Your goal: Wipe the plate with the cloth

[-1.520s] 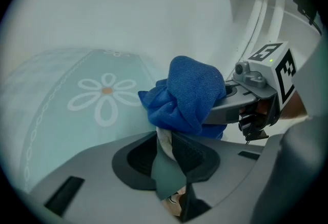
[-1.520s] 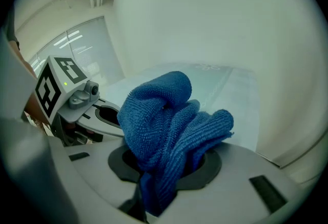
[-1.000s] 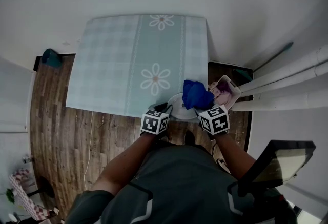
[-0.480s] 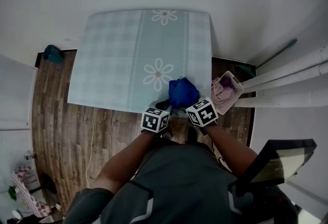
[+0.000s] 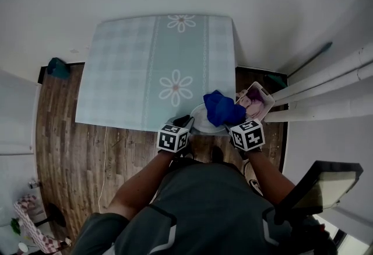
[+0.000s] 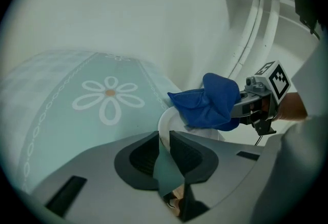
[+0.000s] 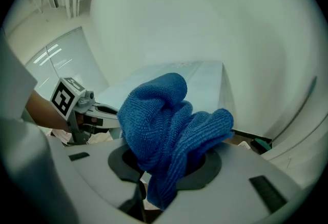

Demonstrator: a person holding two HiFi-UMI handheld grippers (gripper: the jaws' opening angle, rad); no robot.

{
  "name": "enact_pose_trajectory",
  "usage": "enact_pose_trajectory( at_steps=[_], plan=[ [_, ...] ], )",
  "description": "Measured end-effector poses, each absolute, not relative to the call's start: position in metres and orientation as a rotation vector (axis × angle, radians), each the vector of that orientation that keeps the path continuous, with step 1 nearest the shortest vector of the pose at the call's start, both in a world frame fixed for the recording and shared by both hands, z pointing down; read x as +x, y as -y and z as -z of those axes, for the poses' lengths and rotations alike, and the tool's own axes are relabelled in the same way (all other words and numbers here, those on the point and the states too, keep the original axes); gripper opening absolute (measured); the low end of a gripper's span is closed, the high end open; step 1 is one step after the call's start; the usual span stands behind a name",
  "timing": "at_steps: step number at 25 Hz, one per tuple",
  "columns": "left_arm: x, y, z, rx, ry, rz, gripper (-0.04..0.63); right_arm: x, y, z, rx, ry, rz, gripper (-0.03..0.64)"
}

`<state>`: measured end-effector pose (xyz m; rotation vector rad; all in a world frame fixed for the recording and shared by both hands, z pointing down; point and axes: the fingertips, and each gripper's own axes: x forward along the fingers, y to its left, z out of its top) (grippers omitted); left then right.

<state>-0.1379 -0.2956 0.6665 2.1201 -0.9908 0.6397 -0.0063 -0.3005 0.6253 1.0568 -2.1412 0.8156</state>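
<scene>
The right gripper [image 5: 234,123] (cloth [image 5: 221,109] clamped) has swung back rightward across the plate [image 5: 199,123].

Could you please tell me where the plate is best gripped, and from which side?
Grip the plate by its near rim, coming in from the table's near edge. It lies flat at the table's near corner, and the cloth hangs over its far right part, so the thin near lip is the free part that jaws can pinch. The left gripper already seems to hold it there.

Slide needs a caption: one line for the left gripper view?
Left gripper pinches the white plate by its rim while the right gripper holds a bunched blue cloth over it.
</scene>
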Motion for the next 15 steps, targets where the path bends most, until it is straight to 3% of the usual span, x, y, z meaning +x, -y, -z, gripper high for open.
enact_pose_trajectory(
  at_steps=[9, 15],
  plan=[
    [-0.177, 0.297, -0.662, 2.0, 1.109, -0.568, 0.064, -0.131, 0.269, -0.61, 0.682, 2.322, -0.767, 0.129],
    [-0.182, 0.294, -0.659, 2.006, 1.126, -0.572, 0.06, -0.126, 0.265, -0.634, 0.644, 2.247, -0.745, 0.129]
  ],
)
